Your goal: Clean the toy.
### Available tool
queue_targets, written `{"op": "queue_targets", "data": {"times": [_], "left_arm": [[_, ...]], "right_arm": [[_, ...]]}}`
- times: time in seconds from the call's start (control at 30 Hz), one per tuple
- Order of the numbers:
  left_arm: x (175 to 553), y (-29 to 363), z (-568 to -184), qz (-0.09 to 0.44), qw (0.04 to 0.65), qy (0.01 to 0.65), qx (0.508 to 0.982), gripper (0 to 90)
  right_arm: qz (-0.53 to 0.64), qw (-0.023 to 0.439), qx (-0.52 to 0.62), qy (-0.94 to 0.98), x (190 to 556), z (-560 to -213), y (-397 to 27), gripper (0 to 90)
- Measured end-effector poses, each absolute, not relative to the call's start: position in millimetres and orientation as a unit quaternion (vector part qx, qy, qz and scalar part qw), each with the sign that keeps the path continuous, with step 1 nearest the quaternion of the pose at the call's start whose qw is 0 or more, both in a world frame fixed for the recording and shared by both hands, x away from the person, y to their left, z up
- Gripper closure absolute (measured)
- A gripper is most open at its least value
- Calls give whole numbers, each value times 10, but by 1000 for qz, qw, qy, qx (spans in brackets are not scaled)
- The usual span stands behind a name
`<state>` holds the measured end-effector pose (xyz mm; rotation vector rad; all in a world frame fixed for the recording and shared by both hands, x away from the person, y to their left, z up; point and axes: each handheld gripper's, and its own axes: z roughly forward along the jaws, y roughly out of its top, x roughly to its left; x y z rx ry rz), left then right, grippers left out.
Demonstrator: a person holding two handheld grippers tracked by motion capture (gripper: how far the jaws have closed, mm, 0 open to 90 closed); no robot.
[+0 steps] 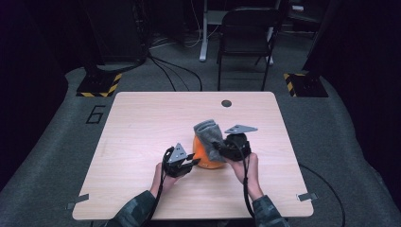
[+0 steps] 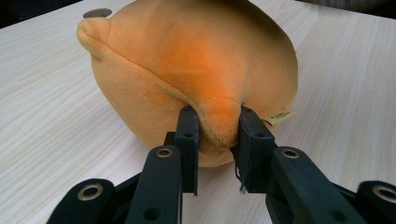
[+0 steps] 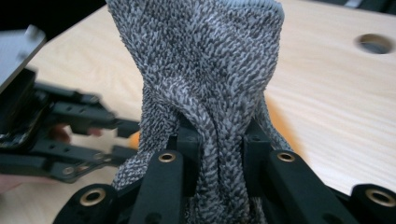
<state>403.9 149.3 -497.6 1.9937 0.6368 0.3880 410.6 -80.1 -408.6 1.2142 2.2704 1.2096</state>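
Two things are in my work now: an orange plush toy [image 1: 206,152] and a grey knitted sock [image 1: 208,133] that sits over it. In the high view the toy lies on the worktop [image 1: 142,123] between my hands. My left gripper [image 1: 188,164] is at its left side and my right gripper [image 1: 221,150] is at its right side, so both are equally near. The sock stands up from the toy and leans a little away from me; its long axis goes from my right jaws up and toward the far edge.

In the left gripper view my jaws are almost closed and they pinch a small fold of plush at the near side of the toy [image 2: 196,74], close to its label [image 2: 279,116]. The toy's round body lies straight ahead of them, resting on the worktop.

In the right gripper view my jaws are nearly closed on a gathered bunch of the sock [image 3: 205,70]. The fabric rises straight from them. I judge the coming pull must go along this axis while the left holds the toy steady.
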Motion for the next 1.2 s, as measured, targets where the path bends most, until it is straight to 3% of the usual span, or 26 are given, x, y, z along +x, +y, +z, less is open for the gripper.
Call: {"op": "queue_targets", "data": {"times": [0.2, 1.2], "left_arm": [[4043, 1499, -4980, 159, 485, 262, 819, 728], [4035, 1490, -4984, 158, 484, 259, 821, 724]], "right_arm": [[385, 160, 405, 814, 4108, -4248, -575, 744], [348, 171, 492, 780, 4373, -4461, -1201, 734]]}}
